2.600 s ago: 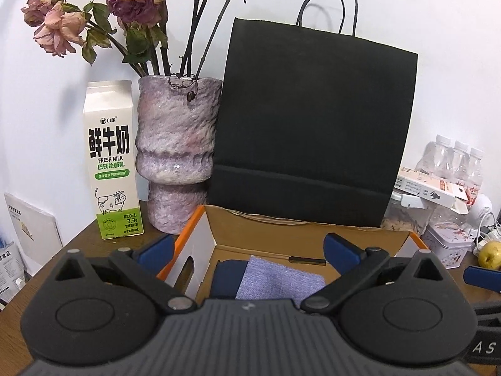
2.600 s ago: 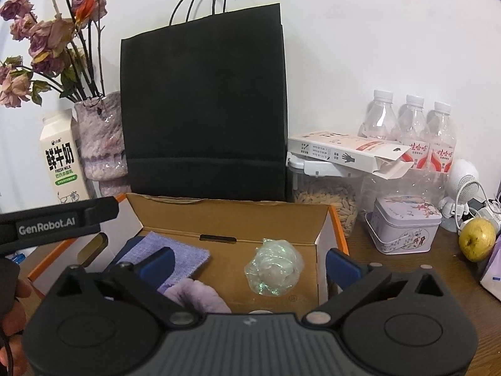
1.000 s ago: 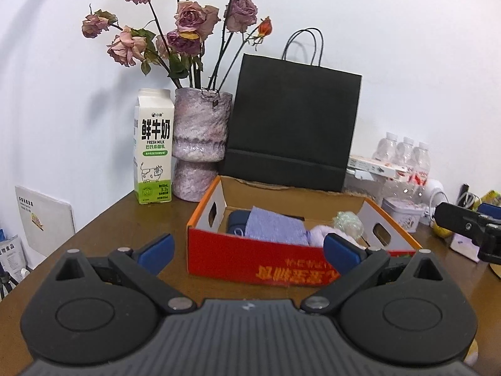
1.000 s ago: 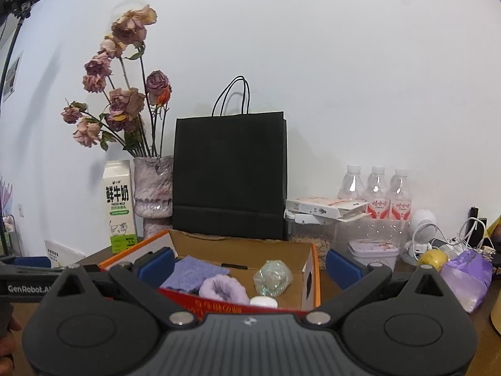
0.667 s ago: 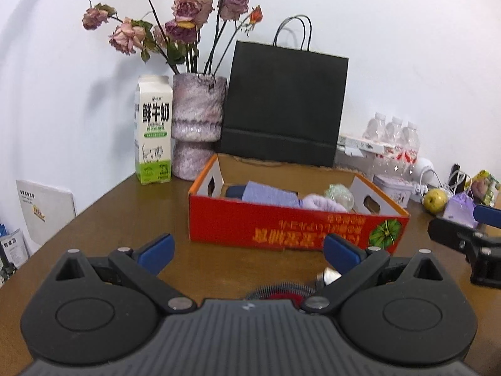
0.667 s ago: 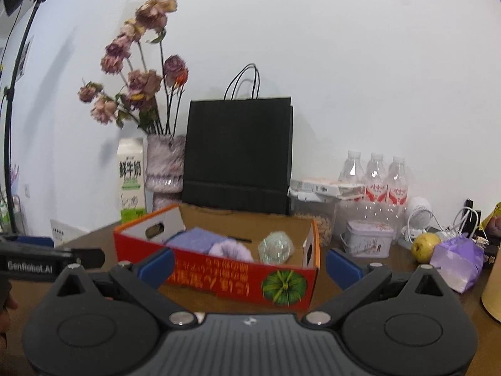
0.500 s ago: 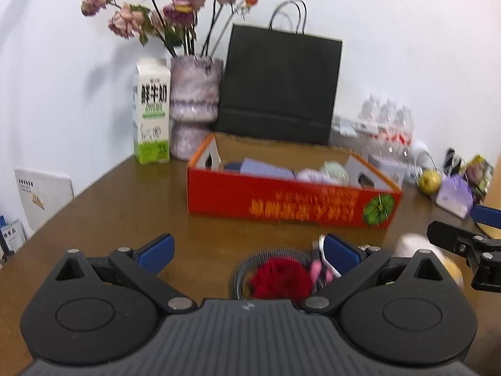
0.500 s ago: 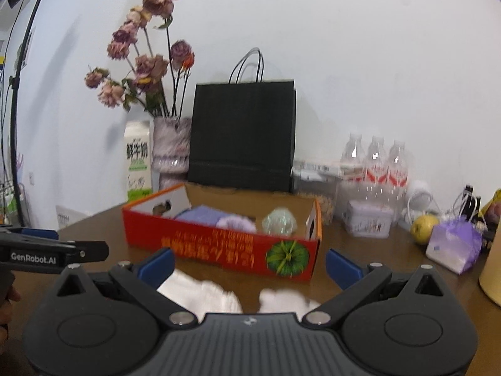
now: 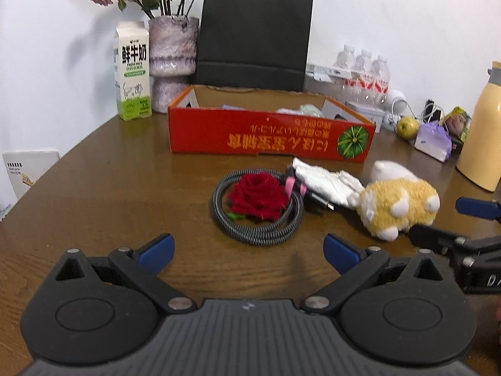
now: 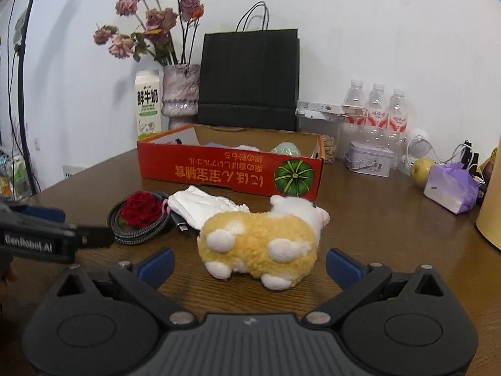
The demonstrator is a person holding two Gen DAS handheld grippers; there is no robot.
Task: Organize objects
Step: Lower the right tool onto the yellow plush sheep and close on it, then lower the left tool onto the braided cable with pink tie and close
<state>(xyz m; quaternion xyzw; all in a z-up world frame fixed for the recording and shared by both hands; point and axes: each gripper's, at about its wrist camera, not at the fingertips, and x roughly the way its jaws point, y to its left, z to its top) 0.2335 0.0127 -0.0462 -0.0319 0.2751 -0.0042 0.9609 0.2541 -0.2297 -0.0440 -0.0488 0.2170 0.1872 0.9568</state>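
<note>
A red cardboard box [image 9: 269,138] [image 10: 231,172] stands open on the wooden table and holds a blue cloth, a purple item and a clear ball. In front of it lie a red rose [image 9: 258,195] [image 10: 139,208] inside a coiled braided cable [image 9: 256,232], a white cloth [image 9: 325,181] [image 10: 200,205] and a yellow-and-white plush toy [image 9: 397,203] [image 10: 260,241]. My left gripper [image 9: 247,250] is open and empty, just short of the cable. My right gripper [image 10: 249,264] is open and empty, with the plush just beyond its fingertips.
Behind the box stand a milk carton [image 9: 132,70], a vase of dried roses [image 9: 172,62], a black paper bag [image 9: 253,37] and water bottles [image 10: 377,108]. A tin [image 10: 369,156], an apple [image 10: 421,170], a purple bag [image 10: 452,186] and a yellow flask [image 9: 483,125] sit at the right.
Both grippers have pulled back from over the box and lowered toward the table. The rose, cable, white cloth and plush have come into view in front of the box.
</note>
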